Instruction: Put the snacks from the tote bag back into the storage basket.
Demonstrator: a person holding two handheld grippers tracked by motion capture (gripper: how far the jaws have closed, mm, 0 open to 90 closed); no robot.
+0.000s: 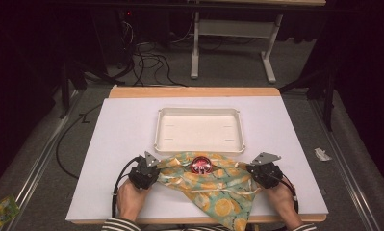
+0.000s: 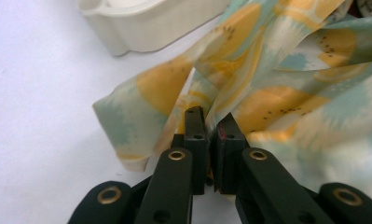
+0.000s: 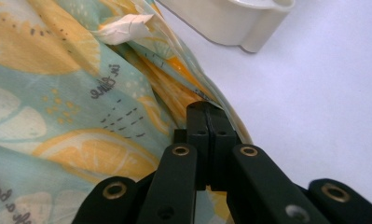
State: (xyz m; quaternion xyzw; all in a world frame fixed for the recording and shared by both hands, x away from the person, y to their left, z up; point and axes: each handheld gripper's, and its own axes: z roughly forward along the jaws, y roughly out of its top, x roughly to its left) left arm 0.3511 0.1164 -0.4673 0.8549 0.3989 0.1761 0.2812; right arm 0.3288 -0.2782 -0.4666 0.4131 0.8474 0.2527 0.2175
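White surface (image 1: 117, 144) under dim room light, cables on floor behind. Lemon-print cloth (image 1: 213, 185) spread at near edge, one corner hanging off and cut by frame bottom. Left gripper (image 1: 144, 169) pinching left cloth edge, jaws nearly together on fabric (image 2: 207, 116). Right gripper (image 1: 262, 171) clamped tight on right edge. Red shiny object (image 1: 200, 165) resting on cloth, identity unclear. Cream tray (image 1: 199, 111) just beyond cloth.

Soft printed cloth (image 1: 213, 185) (matt plastic tray (image 1: 199, 145))
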